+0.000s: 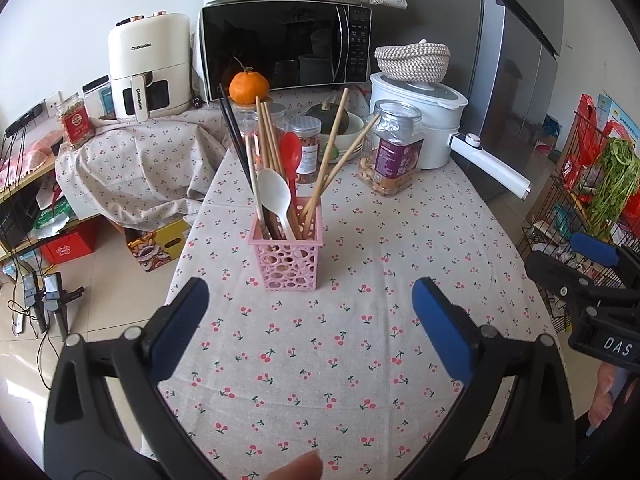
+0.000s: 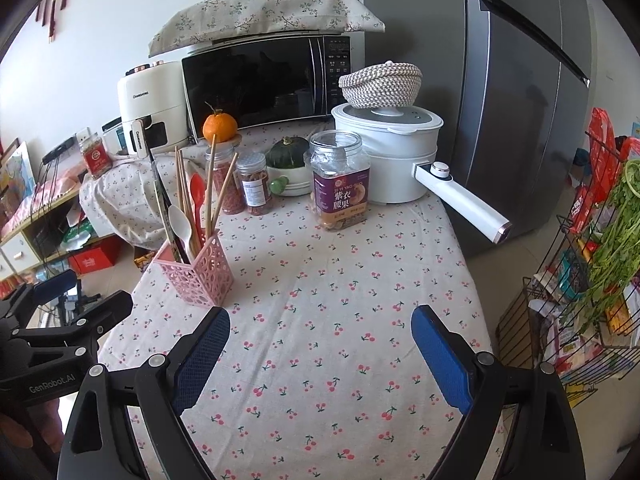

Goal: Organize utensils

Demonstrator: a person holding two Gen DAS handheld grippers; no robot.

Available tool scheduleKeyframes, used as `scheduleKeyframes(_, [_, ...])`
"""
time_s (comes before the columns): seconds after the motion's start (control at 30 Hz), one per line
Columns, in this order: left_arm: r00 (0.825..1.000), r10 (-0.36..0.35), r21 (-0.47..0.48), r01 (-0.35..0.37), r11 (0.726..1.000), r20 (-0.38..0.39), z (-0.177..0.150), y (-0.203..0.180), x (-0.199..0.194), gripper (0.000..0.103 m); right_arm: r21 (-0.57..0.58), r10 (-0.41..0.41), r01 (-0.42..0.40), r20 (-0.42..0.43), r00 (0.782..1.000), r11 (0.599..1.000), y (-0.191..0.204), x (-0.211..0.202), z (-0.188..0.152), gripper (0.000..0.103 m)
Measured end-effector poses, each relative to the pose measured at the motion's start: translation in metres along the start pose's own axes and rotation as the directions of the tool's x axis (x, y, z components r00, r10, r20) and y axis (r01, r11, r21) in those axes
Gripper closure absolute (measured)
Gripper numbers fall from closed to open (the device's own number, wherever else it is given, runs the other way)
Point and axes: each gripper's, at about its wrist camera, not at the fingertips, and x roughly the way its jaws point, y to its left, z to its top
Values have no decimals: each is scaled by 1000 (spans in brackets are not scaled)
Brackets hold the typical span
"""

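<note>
Left gripper (image 1: pixel 310 312) and right gripper (image 2: pixel 320 340), both wide open and empty; holder (image 1: pixel 286 254) with utensils just beyond left fingers; careless reach risks tipping it.

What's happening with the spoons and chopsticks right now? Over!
Left gripper open, empty. Right gripper open, empty. Chopsticks, white spoon, red spoon all standing in pink holder. Nothing in the way.
</note>
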Motion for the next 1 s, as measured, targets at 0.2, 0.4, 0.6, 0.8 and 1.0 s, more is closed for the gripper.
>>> scheduleKeyframes(0.2, [1000, 4, 5, -4, 1000, 2, 0, -2, 0, 2, -1, 1, -1, -2, 1000, 1000, 0, 1, 1, 10])
scheduleKeyframes(0.4, [1000, 6, 4, -6, 1000, 2, 0, -2, 0, 2, 2, 2, -2, -11, 1000, 1000, 2, 4, 0, 10])
scheduleKeyframes(0.6, [1000, 8, 4, -8, 1000, 3, 0, -2, -1, 2, 12, 4, -4, -20, 1000, 1000, 0, 6, 0, 10])
scheduleKeyframes(0.8, [1000, 8, 5, -8, 1000, 3, 0, -2, -1, 2, 15, 4, -4, -25, 1000, 1000, 0, 7, -1, 10])
scheduleKeyframes(1.0, [1000, 8, 5, -8, 1000, 3, 0, -2, -1, 2, 15, 4, -4, -26, 1000, 1000, 0, 7, -1, 10])
